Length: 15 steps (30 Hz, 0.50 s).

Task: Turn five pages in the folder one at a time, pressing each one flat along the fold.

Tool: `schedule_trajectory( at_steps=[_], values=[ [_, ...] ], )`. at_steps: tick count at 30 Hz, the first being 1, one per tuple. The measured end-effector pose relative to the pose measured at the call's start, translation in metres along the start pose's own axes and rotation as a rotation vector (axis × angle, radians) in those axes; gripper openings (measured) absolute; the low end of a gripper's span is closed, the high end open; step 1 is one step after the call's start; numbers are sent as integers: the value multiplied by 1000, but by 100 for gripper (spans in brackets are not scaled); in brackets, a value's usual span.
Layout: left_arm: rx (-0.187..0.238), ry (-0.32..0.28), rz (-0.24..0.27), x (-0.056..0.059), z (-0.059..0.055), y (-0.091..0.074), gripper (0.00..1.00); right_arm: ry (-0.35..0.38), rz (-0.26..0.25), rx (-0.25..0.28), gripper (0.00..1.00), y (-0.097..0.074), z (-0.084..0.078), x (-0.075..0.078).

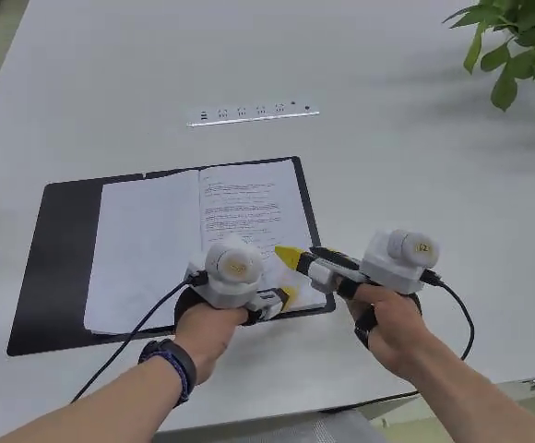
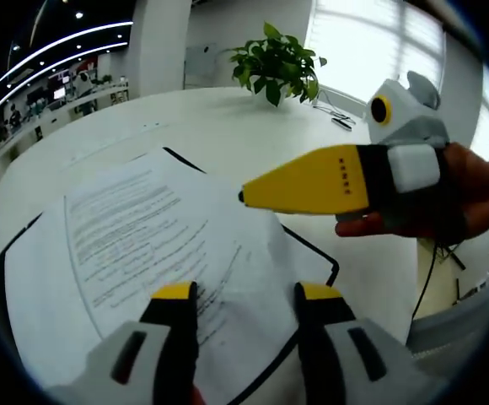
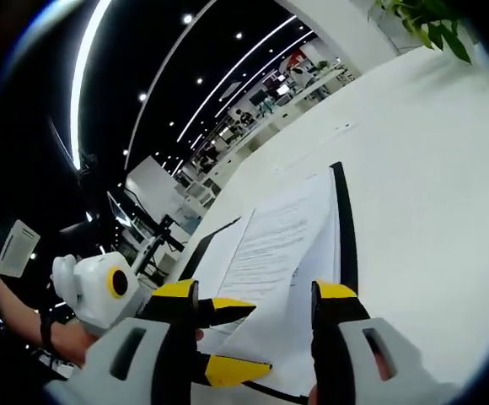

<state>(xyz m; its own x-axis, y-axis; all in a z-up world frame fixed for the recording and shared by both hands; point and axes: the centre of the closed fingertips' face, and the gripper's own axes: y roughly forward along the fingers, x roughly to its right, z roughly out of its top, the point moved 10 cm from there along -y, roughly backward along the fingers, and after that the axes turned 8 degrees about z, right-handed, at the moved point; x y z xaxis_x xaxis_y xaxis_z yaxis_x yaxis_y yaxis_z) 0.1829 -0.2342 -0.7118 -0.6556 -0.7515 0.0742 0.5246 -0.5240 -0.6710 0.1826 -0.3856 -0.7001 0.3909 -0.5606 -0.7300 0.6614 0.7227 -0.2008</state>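
Hovering at the front right corner of the folder [image 1: 60, 268], near the tabletop's [image 1: 387, 166] front edge, left gripper [image 2: 246, 295] and right gripper [image 3: 257, 295] have spread jaws; a turn seems to be starting, and next they should pinch one page [image 1: 249, 208] only.

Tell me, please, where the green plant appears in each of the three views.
Head view: the plant is in the top right corner, beyond the open folder.
Left gripper view: the plant is at top centre, beyond the folder.
Right gripper view: the plant is at the top right, with only some leaves in view.
Shared landmark: the open folder, nearer the camera than the plant in all three.
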Motion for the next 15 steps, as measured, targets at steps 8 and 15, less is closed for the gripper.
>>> schedule_trajectory(
  at_steps=[8, 15],
  values=[
    [1, -100, -24, 0, -2, -11, 58, 41, 38, 11, 37, -3, -6, -5],
    [15, -103, -9, -3, -9, -29, 64, 90, 49, 29, 20, -8, -11, -9]
  ],
)
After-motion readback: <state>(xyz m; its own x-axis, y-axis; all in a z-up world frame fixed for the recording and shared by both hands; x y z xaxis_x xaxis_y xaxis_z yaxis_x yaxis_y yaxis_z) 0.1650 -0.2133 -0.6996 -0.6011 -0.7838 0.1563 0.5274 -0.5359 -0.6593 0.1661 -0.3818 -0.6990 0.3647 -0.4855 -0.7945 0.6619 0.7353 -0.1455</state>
